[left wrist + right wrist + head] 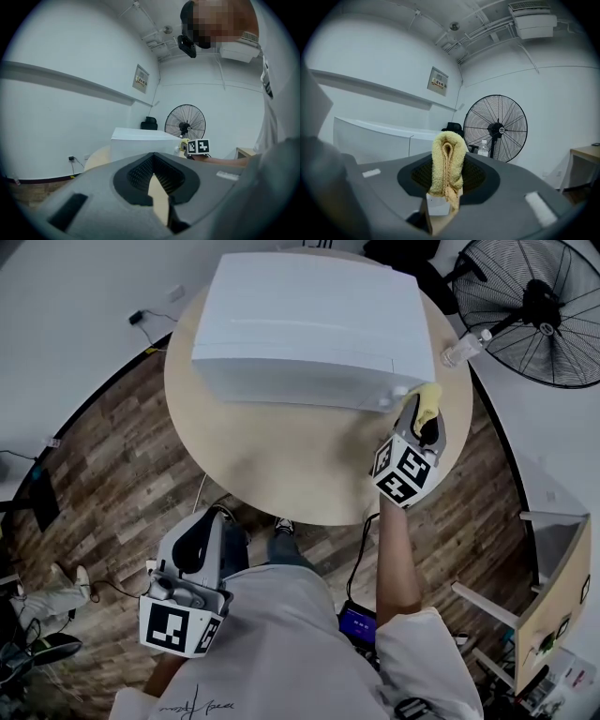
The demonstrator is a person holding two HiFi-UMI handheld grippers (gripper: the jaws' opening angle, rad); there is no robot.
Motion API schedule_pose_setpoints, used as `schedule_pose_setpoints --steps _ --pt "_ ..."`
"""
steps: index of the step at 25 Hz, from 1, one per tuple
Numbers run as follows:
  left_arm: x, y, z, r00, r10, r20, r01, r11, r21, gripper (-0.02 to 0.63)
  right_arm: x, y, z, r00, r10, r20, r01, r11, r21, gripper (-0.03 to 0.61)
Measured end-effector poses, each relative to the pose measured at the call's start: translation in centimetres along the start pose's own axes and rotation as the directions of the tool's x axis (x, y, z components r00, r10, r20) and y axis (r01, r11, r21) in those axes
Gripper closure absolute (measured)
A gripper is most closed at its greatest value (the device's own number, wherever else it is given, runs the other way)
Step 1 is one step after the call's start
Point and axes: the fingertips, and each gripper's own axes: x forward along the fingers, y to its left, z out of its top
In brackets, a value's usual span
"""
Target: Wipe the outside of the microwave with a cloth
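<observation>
A white box-shaped microwave (pixel 305 324) stands on a round pale wooden table (pixel 300 470) in the upper middle of the head view, and its top and near face are all that show. The right gripper (pixel 422 423) is at centre right of that frame, with its marker cube turned toward the camera. Its jaws are clenched on a folded yellow terry cloth (pixel 427 401). The cloth sits just beside the microwave's near right corner, though the pictures do not settle whether it touches it.

In the right gripper view the cloth (pixel 447 161) stands upright in the middle of the frame. It is pinched between the jaws of the right gripper (pixel 447 180), with its rounded fold on top and a loose end hanging below. The microwave (pixel 375 136) lies to its left.

A clear plastic bottle with a white cap (pixel 465 348) stands at the table's edge, to the upper right of the cloth. What it holds cannot be made out. A black floor fan with a round wire cage (pixel 536 310) fills the upper right corner.

The left gripper (pixel 208 531) hangs low at lower left, over dark wood-plank flooring (pixel 103 474) and well apart from the table. In its own view the left gripper (pixel 153 180) has its jaws drawn together with nothing between them.
</observation>
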Motion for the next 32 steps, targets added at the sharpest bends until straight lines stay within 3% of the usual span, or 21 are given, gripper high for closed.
schedule_pose_setpoints --steps 20,32 --pt "-2.3 4.6 -0.5 1.000 0.030 -0.006 -0.030 0.999 -0.032 0.621 -1.7 8.1 -0.1 1.000 -0.007 0.029 0.007 1.000 -0.008 0.445" --pt "-4.1 7.2 -0.7 0.999 0.047 -0.006 -0.047 0.998 -0.045 0.621 -3.2 15.6 -0.1 0.996 0.079 0.039 -0.079 0.997 -0.002 0.445"
